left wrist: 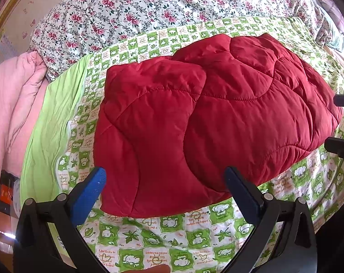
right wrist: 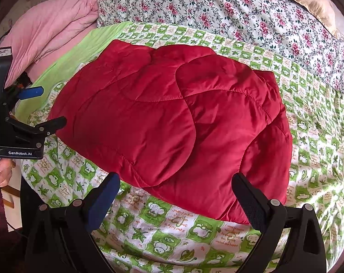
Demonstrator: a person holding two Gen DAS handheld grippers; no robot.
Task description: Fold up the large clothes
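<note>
Red on green, flowers behind

My blue-padded left gripper (left wrist: 165, 177) faces a plain red quilted jacket (left wrist: 208, 118) on a green-and-white checked sheet (left wrist: 163, 241); beyond, a pink-floral quilt (left wrist: 131, 11).

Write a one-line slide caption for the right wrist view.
Open right tongs hover at the near edge of a folded red quilted coat on a green-checked bedspread, left tongs open alongside.

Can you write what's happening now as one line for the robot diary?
step: fold check | red quilted jacket: folded, on green checked sheet | left gripper: open, empty | right gripper: open, empty
</note>
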